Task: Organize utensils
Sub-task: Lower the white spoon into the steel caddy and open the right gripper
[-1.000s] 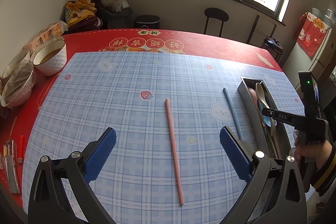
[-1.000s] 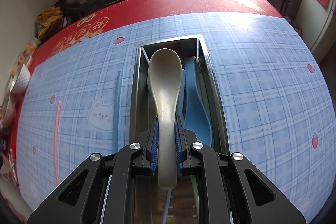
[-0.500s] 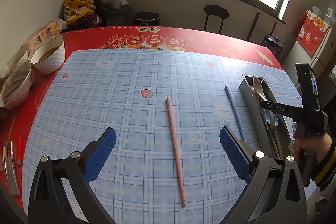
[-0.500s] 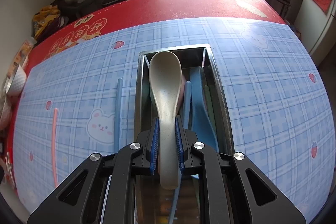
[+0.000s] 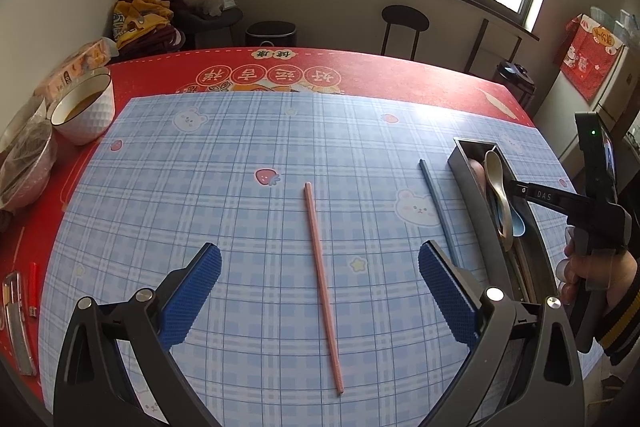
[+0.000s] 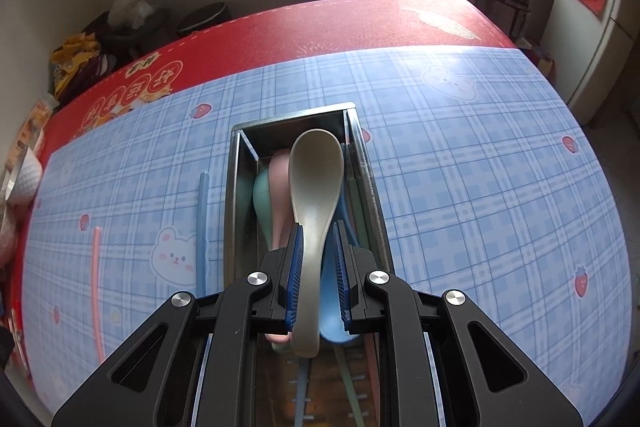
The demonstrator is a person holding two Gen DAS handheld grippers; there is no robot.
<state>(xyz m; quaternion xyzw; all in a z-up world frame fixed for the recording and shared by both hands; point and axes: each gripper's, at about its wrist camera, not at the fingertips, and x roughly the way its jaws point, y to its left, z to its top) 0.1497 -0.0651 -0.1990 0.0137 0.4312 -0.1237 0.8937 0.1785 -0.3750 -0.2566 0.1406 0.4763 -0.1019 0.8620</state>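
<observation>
My right gripper (image 6: pixel 316 233) holds a beige spoon (image 6: pixel 314 183) over the grey metal utensil tray (image 6: pixel 236 187); the right pad stands slightly off the handle. The spoon (image 5: pixel 498 183) and tray (image 5: pixel 470 187) also show in the left wrist view. Pink (image 6: pixel 278 187), green (image 6: pixel 260 195) and blue (image 6: pixel 332 307) spoons lie in the tray. A pink chopstick (image 5: pixel 322 267) and a blue chopstick (image 5: pixel 438 211) lie on the blue plaid mat. My left gripper (image 5: pixel 320 291) is open and empty, hovering above the pink chopstick.
A white bowl (image 5: pixel 84 107) and a bagged bowl (image 5: pixel 24 167) stand at the left table edge. A lighter (image 5: pixel 34 291) and a knife (image 5: pixel 16 327) lie at the near left. A stool (image 5: pixel 404 27) stands behind the table.
My right gripper has drawn back along the tray with the beige spoon, and its jaws have eased slightly. The left gripper has stayed about where it was, open.
</observation>
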